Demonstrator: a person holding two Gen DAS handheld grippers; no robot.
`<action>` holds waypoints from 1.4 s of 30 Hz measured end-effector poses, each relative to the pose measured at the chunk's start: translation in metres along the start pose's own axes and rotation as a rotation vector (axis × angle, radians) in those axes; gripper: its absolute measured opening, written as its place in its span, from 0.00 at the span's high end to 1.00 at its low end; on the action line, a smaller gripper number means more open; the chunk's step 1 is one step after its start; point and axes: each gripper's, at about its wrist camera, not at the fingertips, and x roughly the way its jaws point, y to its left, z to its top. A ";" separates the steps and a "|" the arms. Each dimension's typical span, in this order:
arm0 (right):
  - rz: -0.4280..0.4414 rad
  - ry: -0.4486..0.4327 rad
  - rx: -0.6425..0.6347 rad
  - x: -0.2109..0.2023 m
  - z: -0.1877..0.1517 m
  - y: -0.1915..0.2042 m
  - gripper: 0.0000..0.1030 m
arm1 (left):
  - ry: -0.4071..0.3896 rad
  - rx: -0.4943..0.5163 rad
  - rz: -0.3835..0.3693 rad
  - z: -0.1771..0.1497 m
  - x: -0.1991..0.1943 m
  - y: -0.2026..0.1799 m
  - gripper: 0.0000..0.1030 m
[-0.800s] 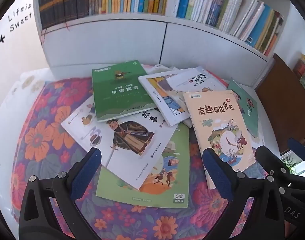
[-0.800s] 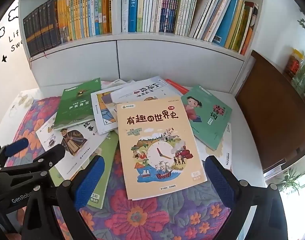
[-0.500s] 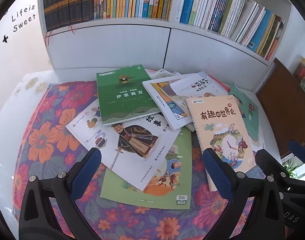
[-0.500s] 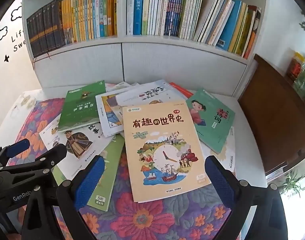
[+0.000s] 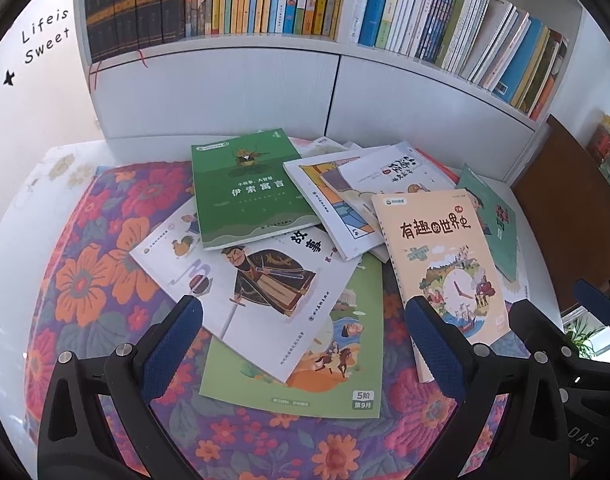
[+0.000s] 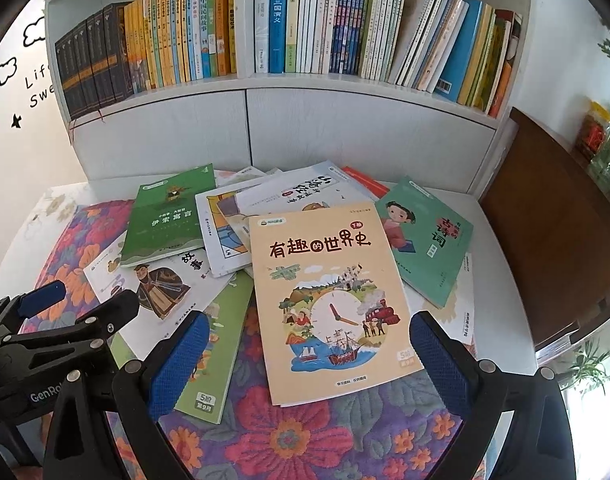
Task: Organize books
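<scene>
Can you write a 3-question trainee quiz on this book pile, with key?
1. True or false: the right gripper holds the beige clock-cover book.
2. The dark green book partly covers: A) the warrior-cover book B) the teal book C) a shelf book.
3. Fill in: the pile lies on a ____ mat.

Key: 1 false, both grippers open, the left gripper too; 2 A; 3 floral.

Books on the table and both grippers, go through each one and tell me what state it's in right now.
Left gripper: open, empty, above the pile.
Right gripper: open, empty.
Beige clock book: flat, face up, topmost.
Dark green book: flat, closed, overlapping the warrior book.
Warrior book: flat, partly covered.
Teal girl book: flat, closed, partly under the beige one.
Shelf books: upright, the right ones leaning.
</scene>
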 end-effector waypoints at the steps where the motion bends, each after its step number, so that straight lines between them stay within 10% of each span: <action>1: -0.002 0.002 -0.005 0.000 0.000 0.000 0.03 | -0.014 0.002 -0.003 0.000 -0.002 -0.001 0.02; 42: 0.035 -0.063 0.008 -0.035 -0.001 -0.006 0.05 | -0.081 0.036 -0.043 -0.002 -0.021 -0.011 0.02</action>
